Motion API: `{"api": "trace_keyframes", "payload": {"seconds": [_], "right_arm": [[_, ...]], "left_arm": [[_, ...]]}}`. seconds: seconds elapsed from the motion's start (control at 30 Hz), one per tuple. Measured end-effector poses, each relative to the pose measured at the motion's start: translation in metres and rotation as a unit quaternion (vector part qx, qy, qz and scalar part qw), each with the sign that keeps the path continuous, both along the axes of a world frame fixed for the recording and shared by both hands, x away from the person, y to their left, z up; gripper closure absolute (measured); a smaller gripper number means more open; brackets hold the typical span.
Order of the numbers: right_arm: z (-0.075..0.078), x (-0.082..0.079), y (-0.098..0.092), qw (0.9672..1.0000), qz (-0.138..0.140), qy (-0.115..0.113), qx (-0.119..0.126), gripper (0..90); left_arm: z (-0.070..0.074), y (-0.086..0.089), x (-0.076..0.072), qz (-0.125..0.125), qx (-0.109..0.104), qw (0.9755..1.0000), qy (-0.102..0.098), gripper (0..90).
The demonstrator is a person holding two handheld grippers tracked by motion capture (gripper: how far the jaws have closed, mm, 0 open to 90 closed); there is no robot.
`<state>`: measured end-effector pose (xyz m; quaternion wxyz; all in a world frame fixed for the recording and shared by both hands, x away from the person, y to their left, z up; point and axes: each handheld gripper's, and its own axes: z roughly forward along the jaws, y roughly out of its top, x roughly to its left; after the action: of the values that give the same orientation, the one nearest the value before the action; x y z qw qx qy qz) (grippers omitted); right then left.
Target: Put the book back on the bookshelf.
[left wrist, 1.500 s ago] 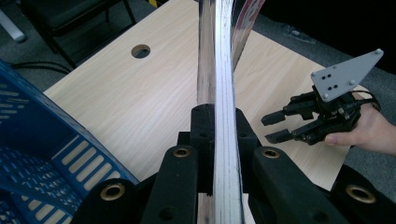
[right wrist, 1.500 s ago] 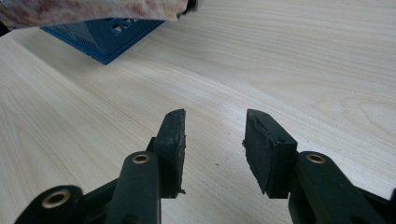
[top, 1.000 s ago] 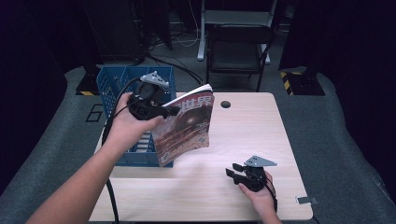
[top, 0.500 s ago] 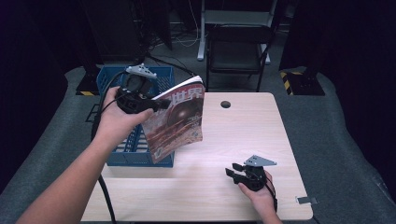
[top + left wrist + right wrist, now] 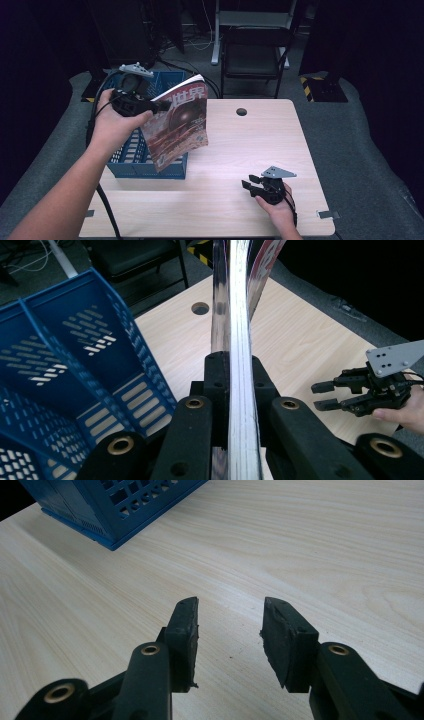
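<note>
Magazine (image 5: 179, 125) carried further over basket (image 5: 125, 162), upright (red cover)

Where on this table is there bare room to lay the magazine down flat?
The table is bare between the blue basket at its left edge and the right edge, from the round cable hole forward. The right gripper rests near the front right. It is crowded on the left, where the left gripper holds the magazine by the basket.

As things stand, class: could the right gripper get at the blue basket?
Probably yes. The right gripper is open with nothing between its jaws, and bare table lies between it and the blue basket. The magazine, held up by the left gripper, hangs by the basket's near side.
</note>
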<state>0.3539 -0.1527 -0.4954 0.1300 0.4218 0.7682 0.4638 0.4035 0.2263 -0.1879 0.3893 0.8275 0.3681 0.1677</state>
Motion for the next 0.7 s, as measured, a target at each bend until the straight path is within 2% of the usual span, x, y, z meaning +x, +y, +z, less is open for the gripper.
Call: {"api": "trace_keyframes", "payload": {"seconds": [0.37, 0.7], "right_arm": [[0.000, 0.000, 0.001, 1.0000, -0.001, -0.001, -0.002, 58.2], [-0.001, 0.000, 0.001, 1.0000, 0.001, 0.000, -0.001, 58.1]], "left_arm": [[0.003, 0.021, -0.001, 0.023, 0.003, 0.9997, 0.004, 84.1], [-0.001, 0.038, 0.001, 0.049, -0.007, 0.9987, 0.007, 84.1]]}}
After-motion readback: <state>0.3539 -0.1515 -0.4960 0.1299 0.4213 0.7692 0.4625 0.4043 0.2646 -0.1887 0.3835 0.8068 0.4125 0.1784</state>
